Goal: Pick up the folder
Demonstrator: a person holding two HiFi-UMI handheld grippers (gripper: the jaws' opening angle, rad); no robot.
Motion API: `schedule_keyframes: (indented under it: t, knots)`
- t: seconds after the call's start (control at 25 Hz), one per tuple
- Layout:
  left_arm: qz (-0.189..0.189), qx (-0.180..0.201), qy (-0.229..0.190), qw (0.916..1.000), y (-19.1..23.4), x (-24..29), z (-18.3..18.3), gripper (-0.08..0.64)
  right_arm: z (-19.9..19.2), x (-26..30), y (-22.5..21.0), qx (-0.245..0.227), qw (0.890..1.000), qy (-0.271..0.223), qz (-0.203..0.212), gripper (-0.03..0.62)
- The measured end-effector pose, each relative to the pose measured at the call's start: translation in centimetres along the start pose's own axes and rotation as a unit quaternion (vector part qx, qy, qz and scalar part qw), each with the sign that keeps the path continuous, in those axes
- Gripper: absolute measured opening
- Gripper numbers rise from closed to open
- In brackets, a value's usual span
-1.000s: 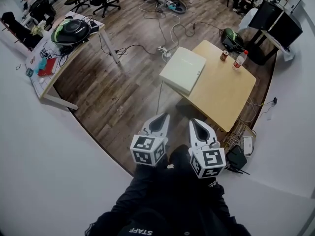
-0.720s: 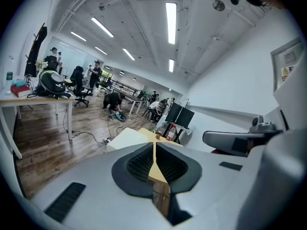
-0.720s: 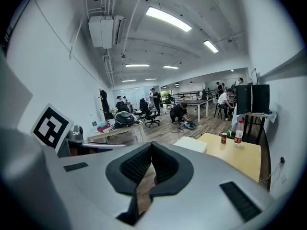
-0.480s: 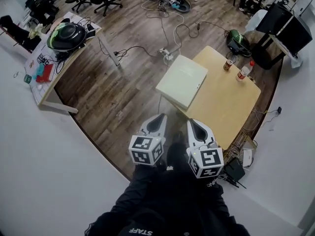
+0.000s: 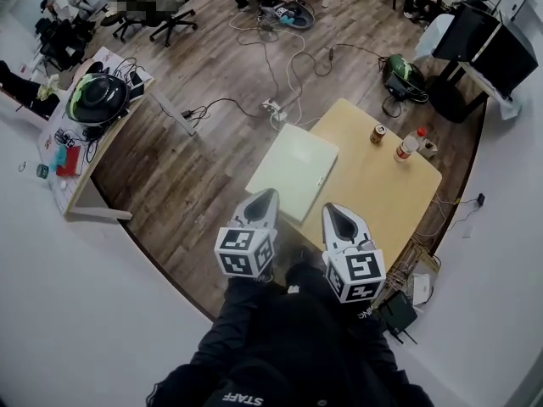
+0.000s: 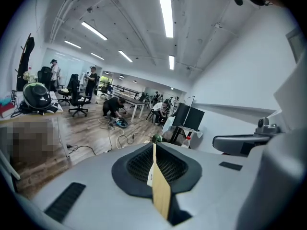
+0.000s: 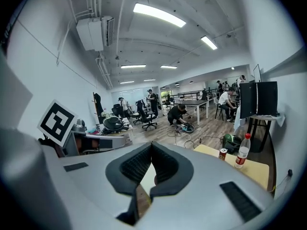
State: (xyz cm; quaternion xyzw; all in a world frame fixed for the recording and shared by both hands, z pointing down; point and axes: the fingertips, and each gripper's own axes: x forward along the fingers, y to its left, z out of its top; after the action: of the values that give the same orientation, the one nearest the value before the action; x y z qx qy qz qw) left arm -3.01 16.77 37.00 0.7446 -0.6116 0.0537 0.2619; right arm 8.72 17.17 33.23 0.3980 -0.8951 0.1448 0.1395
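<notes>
Both tongs held out ahead of the person's body, side by side, pointing forward and slightly down.

Left tongs [image 5: 262, 200]: jaws pressed together. In the left gripper view [image 6: 154, 145] only a thin slit runs between the black pads, and nothing is gripped in it.

Right tongs [image 5: 336, 214]: jaw tips meet in the right gripper view [image 7: 151, 143]. A narrow gap opens lower down between the pads (a pale surface and some wood show through it, nothing is clamped). Empty.

Folder [image 5: 293, 172]: pale, flat, closed, lying just ahead of the tongs on the wooden table [image 5: 382, 202]. It sits at the table's corner on the left tongs' side, with part of it overhanging the edge above the floor. From the head view the left tongs' tip overlaps the folder's near edge; whether it touches cannot be told. The right tongs' tip lies over bare tabletop, beside the folder's near right corner.

Further ahead and to the right of the right tongs: a can [image 5: 378, 133] and a plastic bottle [image 5: 407, 144] with a red cap, both upright, close together, well apart from the folder.

Well off to the left of the left tongs: a desk [image 5: 81, 181] carrying a dark helmet [image 5: 95, 97]. Cables [image 5: 280, 75] trail over the wood floor beyond the table.
</notes>
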Motion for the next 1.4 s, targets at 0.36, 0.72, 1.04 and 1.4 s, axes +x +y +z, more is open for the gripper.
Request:
schedule_keyframes:
  t: [0.36, 0.72, 1.04, 1.4]
  knots:
    - [0.013, 0.009, 0.030, 0.9994, -0.3, 5.2, 0.8, 0.044, 0.1, 2.7, -5.8, 0.032, 0.999, 0.012, -0.001, 0.023]
    - [0.015, 0.010, 0.042, 0.9990, 0.9, 7.3, 1.1, 0.044, -0.1, 4.6, -7.0, 0.042, 0.999, 0.023, -0.007, 0.023]
    - [0.014, -0.004, 0.075, 0.9971, 5.2, 10.3, -0.1, 0.044, -1.5, 9.2, -7.3, 0.060, 0.997, 0.046, -0.024, 0.023]
    - [0.000, -0.002, 0.123, 0.9924, 9.9, 14.9, -1.1, 0.046, -2.9, 14.9, -9.2, 0.097, 0.989, 0.091, -0.066, 0.023]
